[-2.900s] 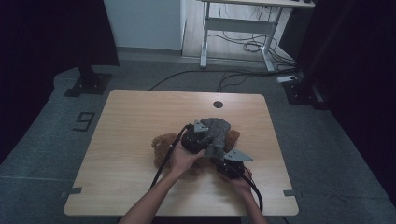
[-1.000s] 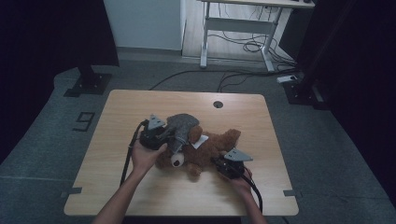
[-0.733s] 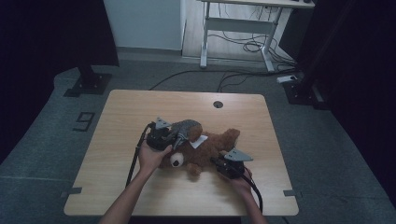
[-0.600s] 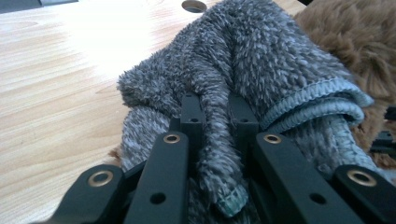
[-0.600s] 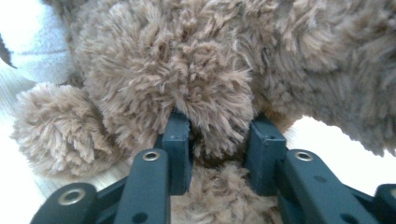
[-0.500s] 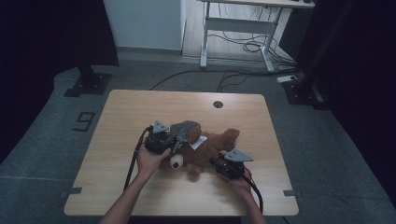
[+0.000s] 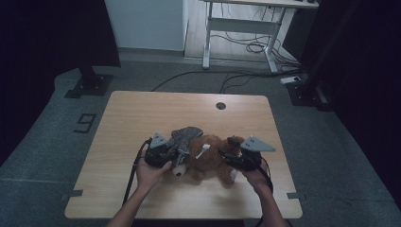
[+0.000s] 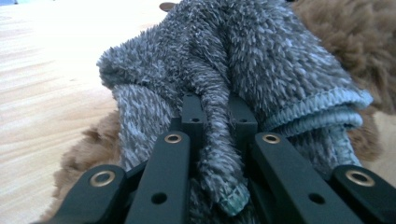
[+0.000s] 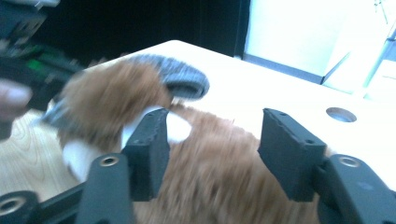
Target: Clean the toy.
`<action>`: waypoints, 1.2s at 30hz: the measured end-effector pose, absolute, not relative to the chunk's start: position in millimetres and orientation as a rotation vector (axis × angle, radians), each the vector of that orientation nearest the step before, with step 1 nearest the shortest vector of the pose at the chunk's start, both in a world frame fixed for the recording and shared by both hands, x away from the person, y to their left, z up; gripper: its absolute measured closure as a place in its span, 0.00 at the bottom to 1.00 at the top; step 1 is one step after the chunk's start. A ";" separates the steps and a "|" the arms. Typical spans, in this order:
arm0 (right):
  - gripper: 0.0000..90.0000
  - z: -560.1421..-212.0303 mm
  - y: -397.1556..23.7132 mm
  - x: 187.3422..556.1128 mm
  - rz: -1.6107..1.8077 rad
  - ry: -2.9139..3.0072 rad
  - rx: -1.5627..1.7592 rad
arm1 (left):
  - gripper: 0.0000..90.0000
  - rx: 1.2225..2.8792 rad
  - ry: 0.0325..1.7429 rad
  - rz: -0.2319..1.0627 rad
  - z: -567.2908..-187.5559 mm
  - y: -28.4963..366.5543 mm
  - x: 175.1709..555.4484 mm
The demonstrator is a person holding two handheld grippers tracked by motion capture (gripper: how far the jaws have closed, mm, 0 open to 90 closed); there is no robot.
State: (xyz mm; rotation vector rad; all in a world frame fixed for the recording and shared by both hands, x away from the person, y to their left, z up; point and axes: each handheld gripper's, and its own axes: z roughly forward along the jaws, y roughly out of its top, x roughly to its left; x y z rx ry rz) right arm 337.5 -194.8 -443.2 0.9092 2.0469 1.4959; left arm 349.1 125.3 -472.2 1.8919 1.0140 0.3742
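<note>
A brown plush toy lies on the wooden table, with a white tag on it. A grey fuzzy cloth is draped over its left end. My left gripper is shut on a fold of that cloth; the jaws pinch a ridge of it, with brown plush behind. My right gripper sits at the toy's right end. Its jaws have just been opening and stand open above the blurred plush, pressing nothing. The grey cloth shows beyond.
A round hole marks the table's far middle. Beyond the table stand a white desk frame, floor cables and two black stand bases. A "9" is marked on the floor at left.
My left gripper has come down toward the near edge with the grey cloth, laying it against the plush. My right gripper has lifted off the toy's right end and opened.
</note>
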 end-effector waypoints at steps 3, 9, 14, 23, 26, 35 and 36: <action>0.41 -428.2 -187.1 354.3 1.448 2.090 0.915 | 0.90 1.889 0.999 0.366 -473.9 126.6 342.2; 0.34 -434.6 -180.4 388.3 1.389 2.273 1.035 | 0.90 1.873 0.976 0.325 -477.1 133.6 331.5; 0.21 -473.7 -185.6 385.1 1.396 2.442 1.100 | 0.90 1.851 0.966 0.273 -480.5 138.6 328.2; 0.26 -499.5 -178.4 381.2 1.330 2.544 1.097 | 0.90 1.845 0.959 0.242 -483.5 140.4 319.6; 0.57 -502.2 -176.7 374.9 1.358 2.495 1.018 | 0.90 1.834 0.965 0.243 -484.0 141.1 320.1; 0.74 -491.3 -173.6 366.2 1.359 2.382 0.933 | 0.90 1.780 0.962 0.302 -477.7 141.7 319.8; 0.75 -488.9 -171.5 366.4 1.356 2.314 0.929 | 0.90 1.772 0.959 0.308 -475.7 141.9 321.2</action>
